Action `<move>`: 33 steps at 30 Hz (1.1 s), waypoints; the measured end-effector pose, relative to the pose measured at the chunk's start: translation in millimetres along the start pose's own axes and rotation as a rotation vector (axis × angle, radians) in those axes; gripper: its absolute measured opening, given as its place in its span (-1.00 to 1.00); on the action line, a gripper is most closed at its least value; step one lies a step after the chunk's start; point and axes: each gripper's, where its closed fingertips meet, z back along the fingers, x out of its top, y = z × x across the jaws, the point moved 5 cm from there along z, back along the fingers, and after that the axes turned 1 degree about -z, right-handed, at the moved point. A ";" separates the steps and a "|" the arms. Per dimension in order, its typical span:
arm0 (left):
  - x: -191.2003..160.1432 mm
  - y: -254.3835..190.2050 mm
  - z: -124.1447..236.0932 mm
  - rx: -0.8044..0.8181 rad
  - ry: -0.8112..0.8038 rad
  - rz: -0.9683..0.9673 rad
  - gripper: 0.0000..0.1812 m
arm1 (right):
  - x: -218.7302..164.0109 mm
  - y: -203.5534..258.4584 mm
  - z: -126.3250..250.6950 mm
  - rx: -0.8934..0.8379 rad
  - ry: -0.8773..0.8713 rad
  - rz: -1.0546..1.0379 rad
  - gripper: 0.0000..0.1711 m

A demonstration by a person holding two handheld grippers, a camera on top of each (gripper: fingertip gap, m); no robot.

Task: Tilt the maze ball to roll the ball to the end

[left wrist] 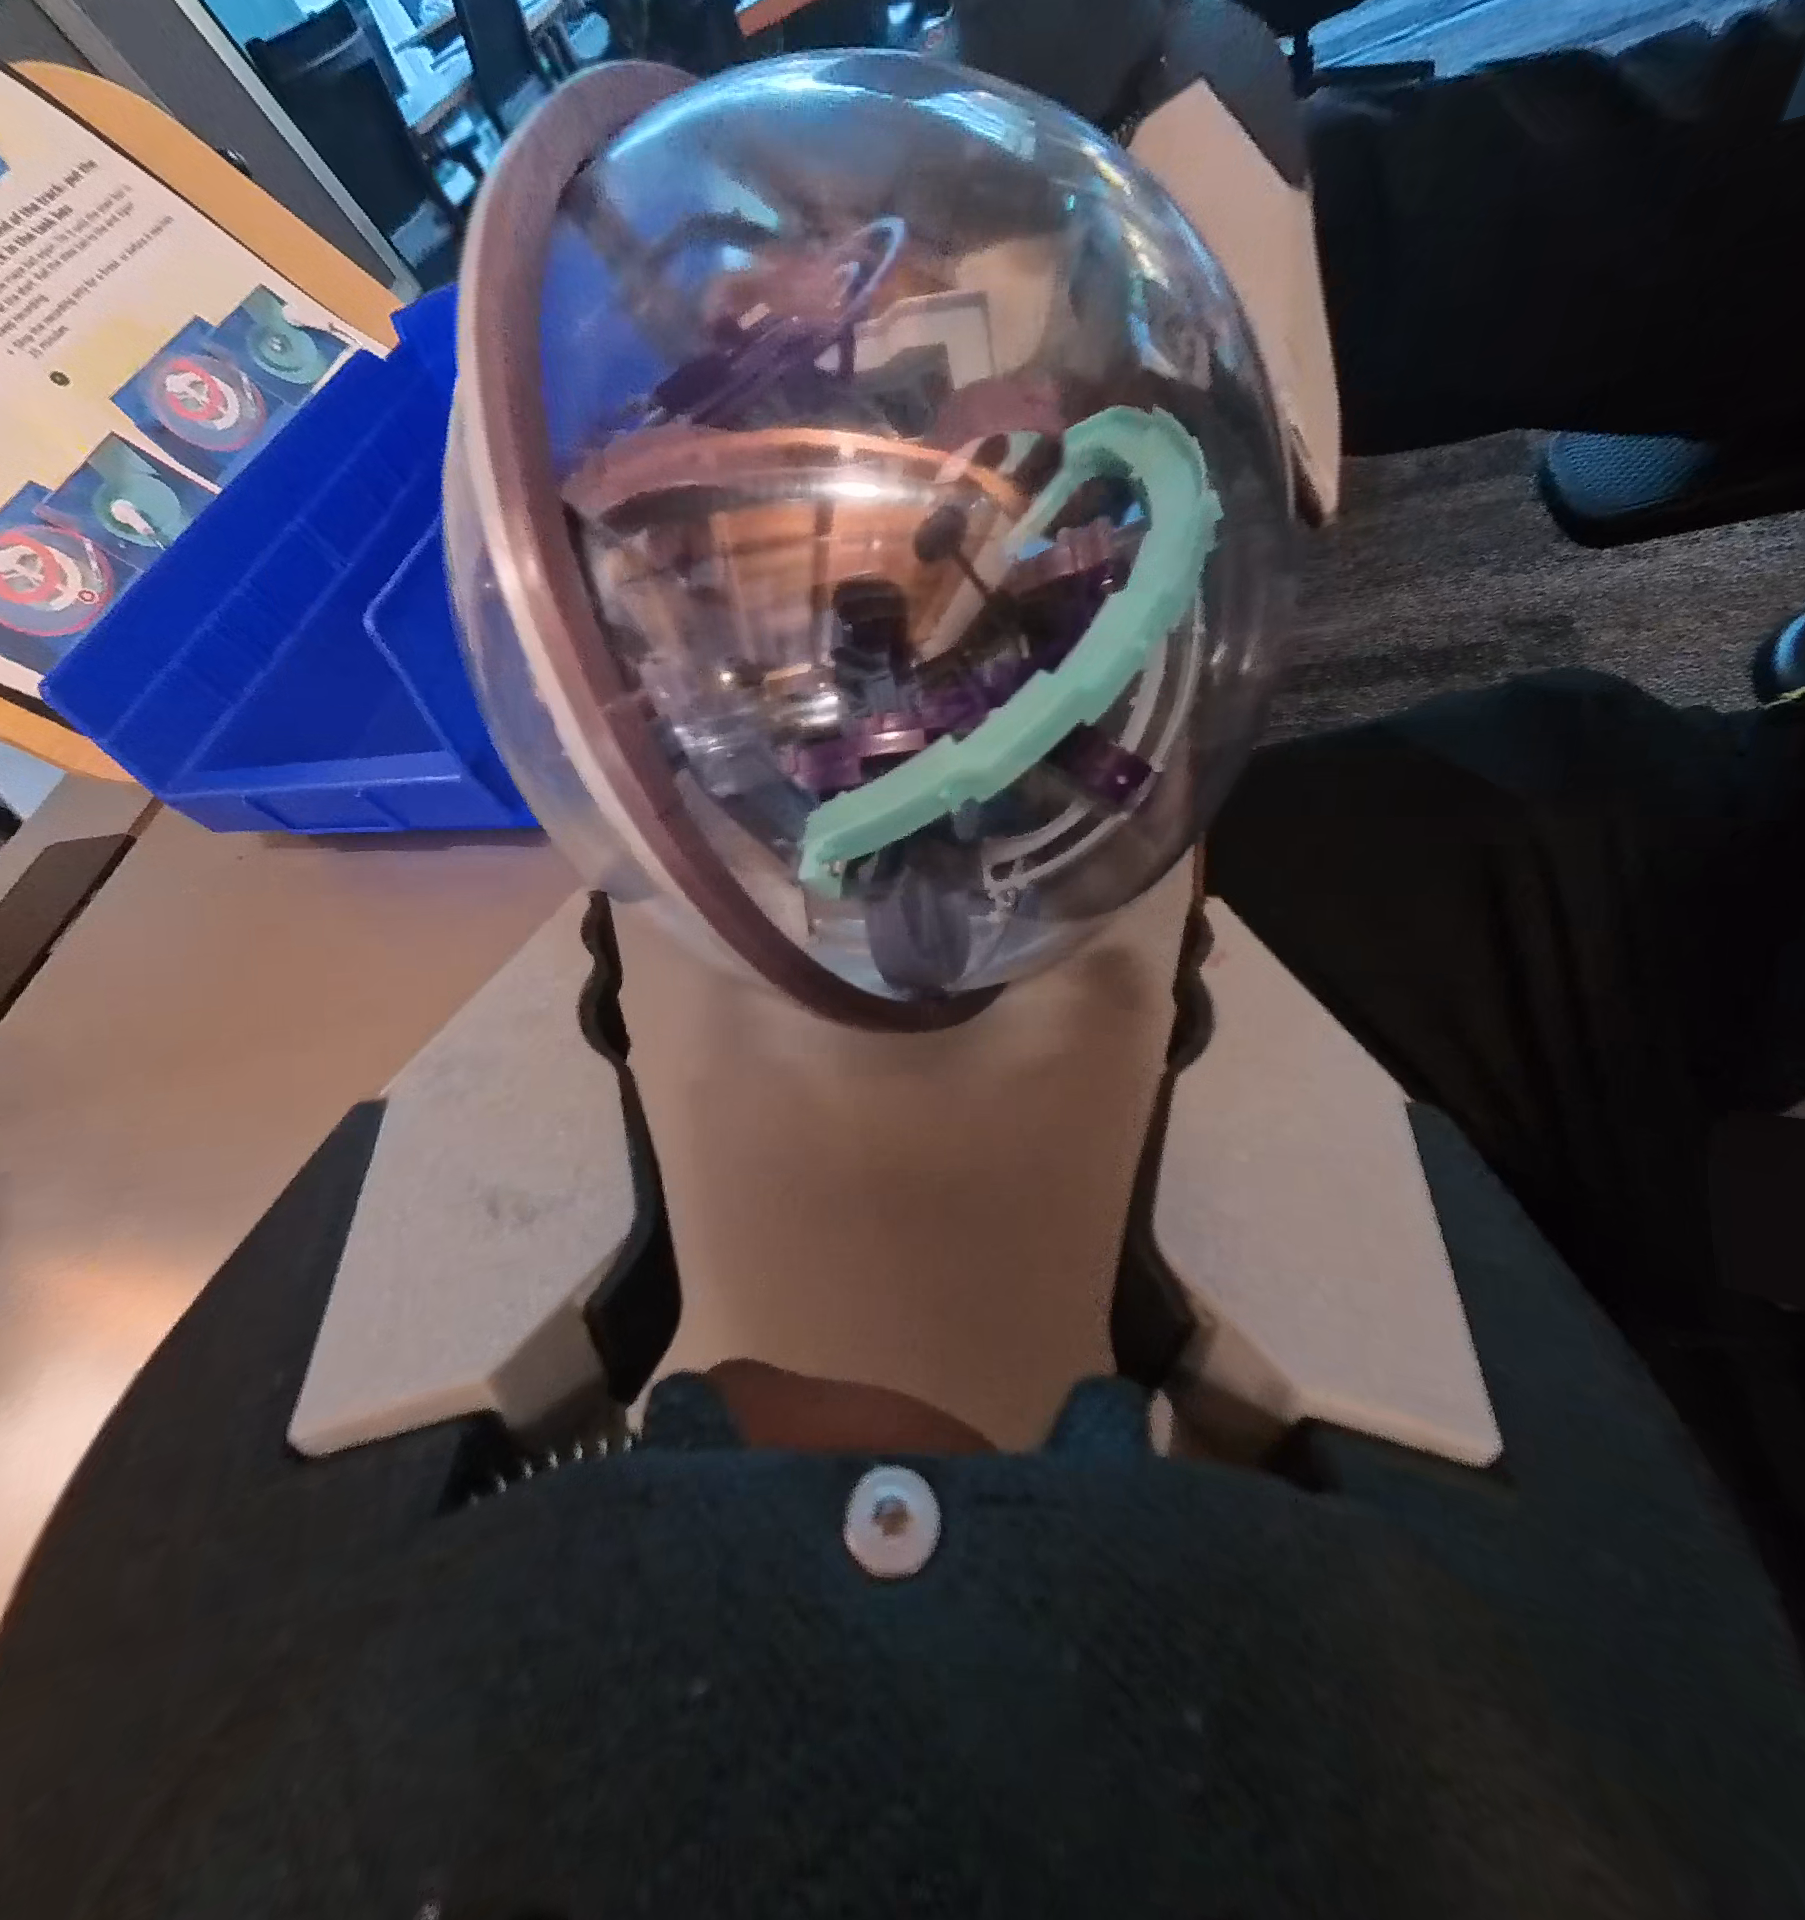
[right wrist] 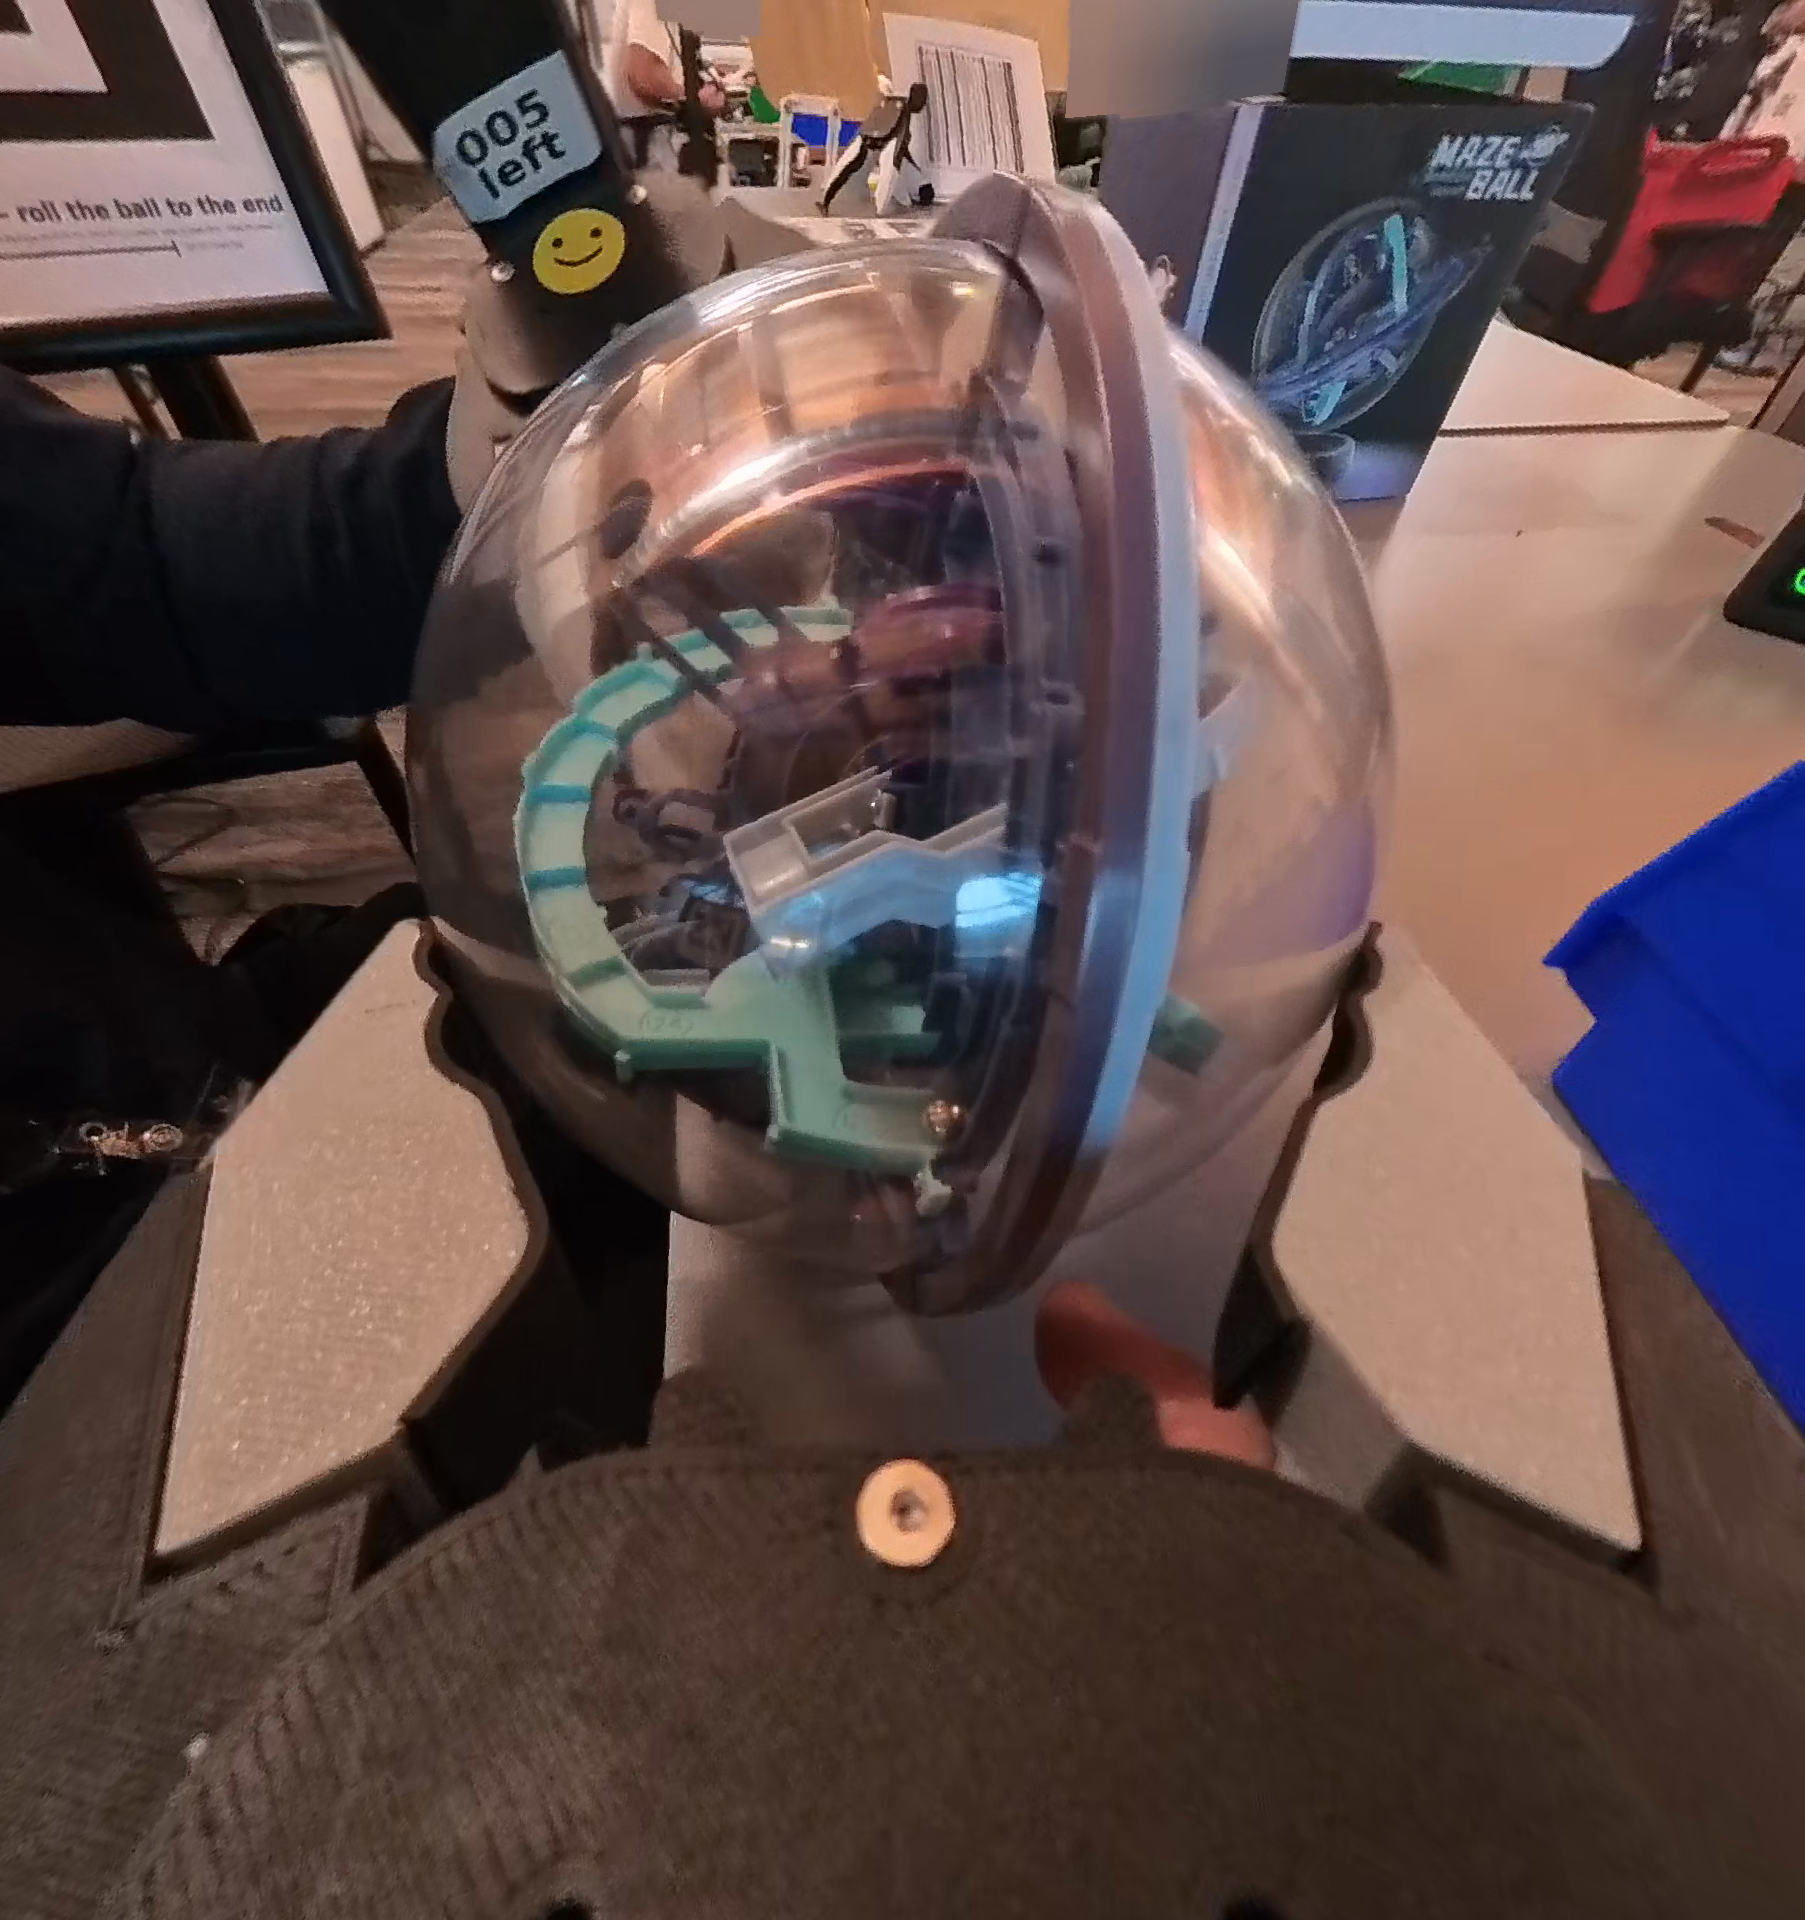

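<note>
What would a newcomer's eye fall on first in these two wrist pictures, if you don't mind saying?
The clear maze ball fills the middle of both views, held up off the table between the left gripper and the right gripper. Inside it, a mint-green track curls through purple parts. A bright blue bin sits on the table beside it.

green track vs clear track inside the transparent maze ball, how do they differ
Inside the transparent maze ball, the mint-green plastic track is opaque and sweeps in a long ribbed curve; the clear plastic track is see-through, shorter and angular, with a boxy end. The green one lies near the shell, the clear one nearer the middle. Both are fixed ball-run sections.
</note>
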 end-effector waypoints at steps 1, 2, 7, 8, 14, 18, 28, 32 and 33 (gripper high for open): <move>-0.1 0.5 -1.2 0.011 0.005 -0.007 0.17 | -0.2 -1.2 -0.1 -0.002 0.004 -0.020 0.84; 0.2 1.5 -2.0 0.029 0.011 -0.021 0.18 | -0.2 -2.3 -0.4 -0.005 0.008 -0.041 0.84; 14.0 2.8 1.8 0.120 -0.015 -0.122 0.22 | 0.4 -3.7 -1.4 -0.014 0.018 -0.067 0.83; 16.3 2.1 2.5 0.134 -0.010 -0.145 0.24 | 0.6 -3.9 -1.6 -0.015 0.020 -0.070 0.83; 34.0 -6.7 5.1 0.205 0.028 -0.282 0.30 | 0.3 -3.2 -2.5 -0.014 0.033 -0.082 0.84; 43.4 -13.6 6.3 0.230 0.021 -0.373 0.23 | 0.3 -5.0 -3.5 -0.019 0.035 -0.116 0.84; 40.3 -13.0 -4.8 0.229 0.079 -0.421 0.29 | -0.1 -4.2 -3.7 0.006 0.051 -0.200 0.83; 35.5 -8.7 -4.8 0.220 0.078 -0.406 0.28 | 0.3 -5.1 -1.3 -0.025 0.080 -0.194 0.80; 33.9 -7.5 -4.1 0.218 0.081 -0.402 0.28 | 0.3 -5.1 -0.7 -0.033 0.087 -0.190 0.78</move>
